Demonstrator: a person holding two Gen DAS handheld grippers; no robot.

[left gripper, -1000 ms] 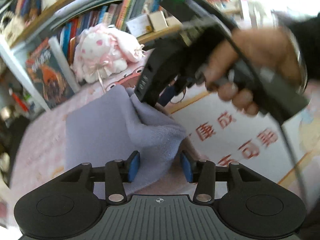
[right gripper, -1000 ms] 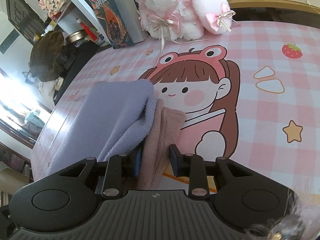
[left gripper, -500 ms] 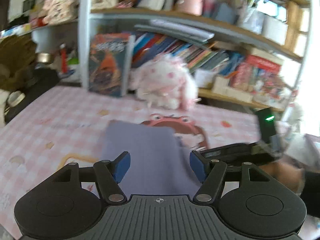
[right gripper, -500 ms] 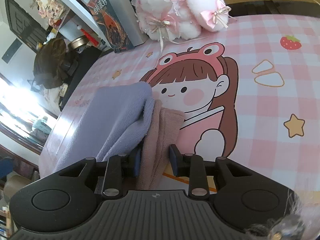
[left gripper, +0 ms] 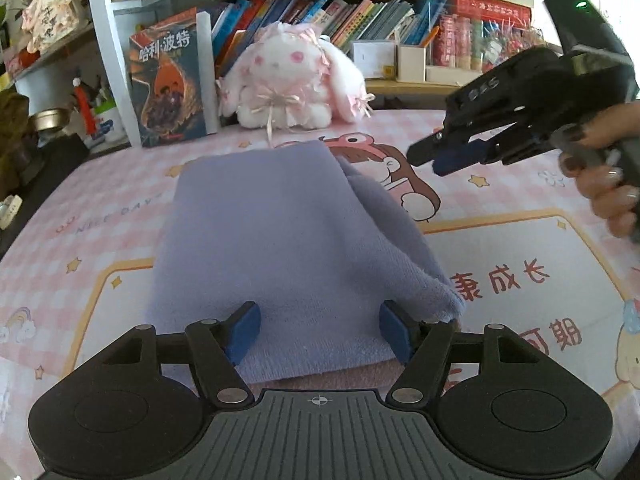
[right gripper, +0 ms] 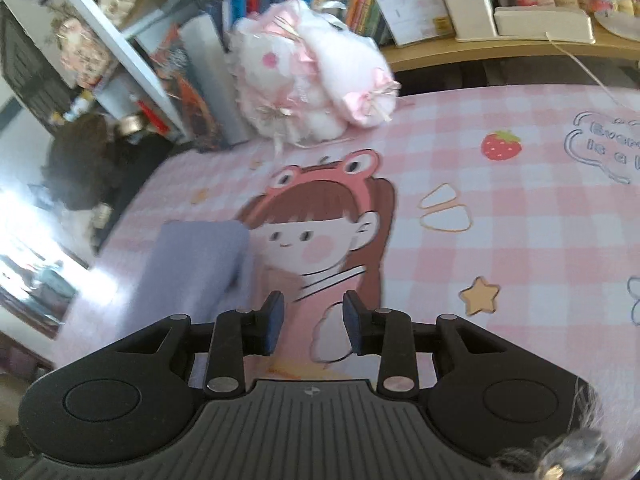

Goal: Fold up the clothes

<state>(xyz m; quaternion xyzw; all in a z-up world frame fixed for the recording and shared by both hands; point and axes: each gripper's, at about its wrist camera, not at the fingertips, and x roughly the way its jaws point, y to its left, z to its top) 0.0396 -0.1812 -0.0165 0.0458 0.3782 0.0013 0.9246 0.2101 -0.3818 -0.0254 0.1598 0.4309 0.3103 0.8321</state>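
Plush bunny (left gripper: 289,76) beyond folded lavender garment (left gripper: 280,240).

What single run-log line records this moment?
left gripper: open | right gripper: open | lavender cloth: folded, released on mat

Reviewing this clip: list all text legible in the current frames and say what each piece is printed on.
"哈利·波特": cover of the upright book beside the plush rabbit.
"康成长": pink table mat, right of the folded lavender cloth; it reads mirrored in this view.
"NICE DAY": faint, on the mat left of the cloth.
"Ever..." / "is a": cut-off speech bubble on the mat.
Shelf book spines: too small to read.
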